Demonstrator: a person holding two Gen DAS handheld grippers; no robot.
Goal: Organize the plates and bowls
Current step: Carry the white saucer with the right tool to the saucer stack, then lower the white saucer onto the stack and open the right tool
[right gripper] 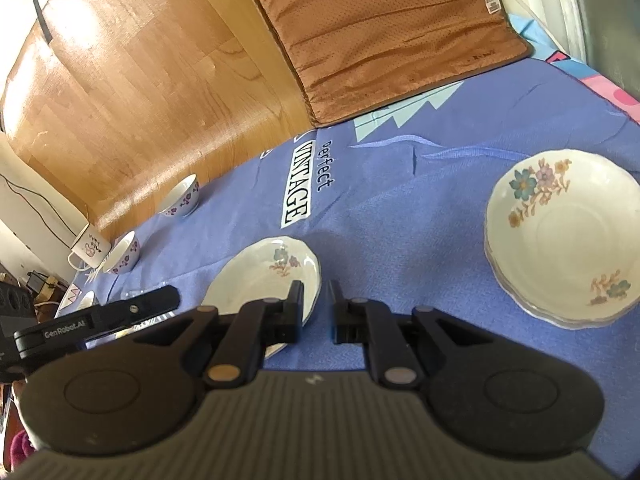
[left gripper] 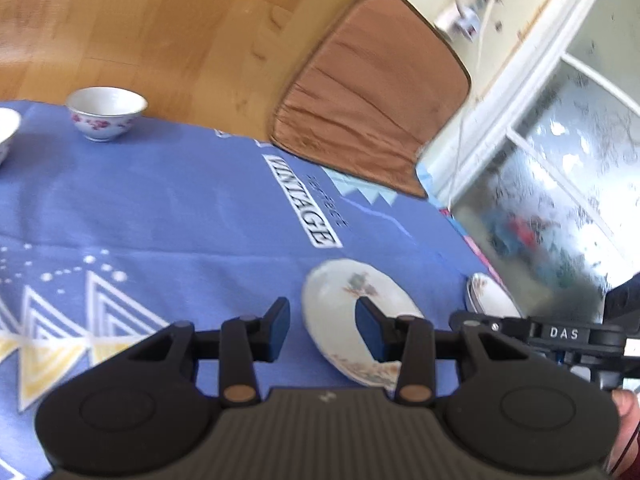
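A white plate with flower prints (left gripper: 340, 300) (right gripper: 260, 276) sits low over the blue cloth (left gripper: 180, 208). My right gripper (right gripper: 316, 308) is shut on its right rim, one finger over the plate and one outside it. My left gripper (left gripper: 323, 328) is open at the opposite rim, which runs between its jaws without touching the pads. I cannot tell whether the plate rests on the cloth. A stack of matching plates (right gripper: 560, 240) (left gripper: 488, 296) lies to the right. Flowered bowls (left gripper: 106, 112) (right gripper: 182, 200) (right gripper: 124, 252) stand far left.
A brown cushion (left gripper: 372, 92) (right gripper: 384, 32) lies at the cloth's far edge, with wooden floor (left gripper: 160, 20) beyond it. A white mug (right gripper: 90, 248) stands beside the left bowls. A white-framed glass door (left gripper: 560, 160) lies to the right.
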